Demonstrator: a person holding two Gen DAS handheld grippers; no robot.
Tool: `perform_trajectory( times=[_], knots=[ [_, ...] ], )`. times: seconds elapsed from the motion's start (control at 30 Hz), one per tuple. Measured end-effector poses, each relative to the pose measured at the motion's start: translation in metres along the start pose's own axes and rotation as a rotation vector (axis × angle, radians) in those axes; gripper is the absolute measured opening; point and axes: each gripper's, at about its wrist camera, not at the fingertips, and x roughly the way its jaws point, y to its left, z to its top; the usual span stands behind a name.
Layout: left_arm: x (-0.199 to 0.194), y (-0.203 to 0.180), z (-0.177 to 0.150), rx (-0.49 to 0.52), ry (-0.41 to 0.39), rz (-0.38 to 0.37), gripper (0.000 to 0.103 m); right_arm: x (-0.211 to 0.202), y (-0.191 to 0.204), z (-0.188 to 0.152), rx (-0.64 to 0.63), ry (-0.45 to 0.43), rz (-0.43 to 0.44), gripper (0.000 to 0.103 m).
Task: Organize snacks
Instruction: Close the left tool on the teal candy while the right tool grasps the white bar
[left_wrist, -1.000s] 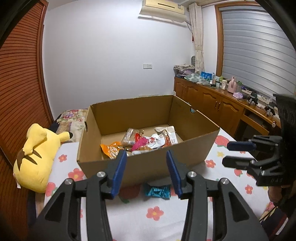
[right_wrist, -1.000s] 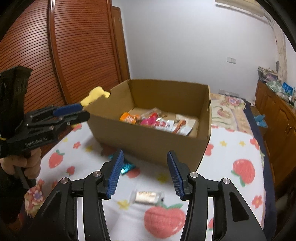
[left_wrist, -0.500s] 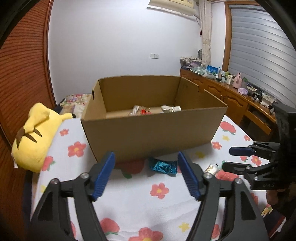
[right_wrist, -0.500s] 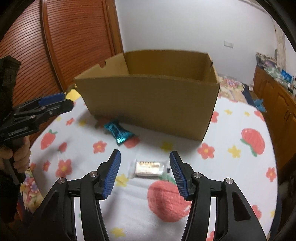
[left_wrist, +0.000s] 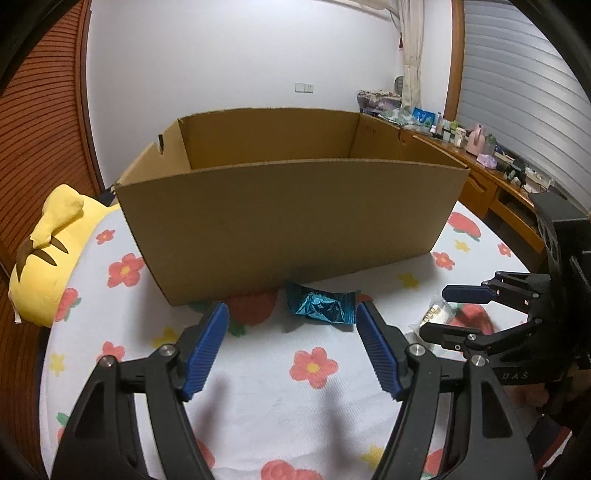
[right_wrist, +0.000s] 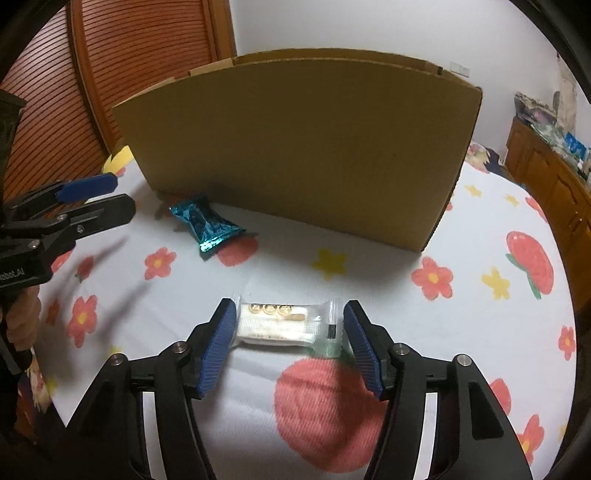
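- Left wrist view: my left gripper (left_wrist: 290, 314) is spread wide with nothing between its pads. The teal foil snack (left_wrist: 320, 307) lies just ahead of the tips, nearer my right finger, close against the front wall of the cardboard box (left_wrist: 288, 218).
- I judge I should slide a little to the right so the wrapper sits centred, then lower until both pads straddle its crumpled middle, not the twisted ends.
- My right gripper (left_wrist: 439, 309) shows at the right edge, low over the cloth.
- Right wrist view: my right gripper (right_wrist: 290, 325) has its jaws opening, and the clear-wrapped white snack (right_wrist: 284, 325) lies crosswise between the pads; neither pad presses it.
- Here I'd settle lower before closing, gripping the firm bar rather than the thin sealed flaps.
- The strawberry-print cloth (right_wrist: 480, 332) is soft, so I'd avoid pinching fabric.
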Motion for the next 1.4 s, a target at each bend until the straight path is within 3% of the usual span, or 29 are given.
perform_trajectory(
  times=[0.37,0.43,0.47,0.57,0.93,1.4],
  knots=[
    [0.021,-0.003,-0.001,0.017,0.042,-0.003,0.072,0.003,0.009,-0.003,-0.066,0.011,-0.025,0.071],
    [0.023,-0.004,0.000,0.022,0.045,-0.001,0.072,0.004,0.011,-0.002,-0.071,0.009,-0.023,0.067],
    [0.024,-0.004,0.001,0.024,0.047,0.001,0.072,0.003,0.010,-0.002,-0.073,0.004,-0.025,0.057],
    [0.027,-0.004,0.002,0.023,0.053,0.003,0.072,0.001,0.008,-0.002,-0.063,-0.002,-0.010,0.046],
    [0.039,-0.017,0.009,0.054,0.069,-0.007,0.072,-0.014,-0.003,-0.009,-0.014,-0.043,0.043,0.043],
    [0.075,-0.025,0.014,0.087,0.163,0.032,0.072,-0.024,-0.010,-0.017,0.000,-0.062,0.058,0.043]
  ],
)
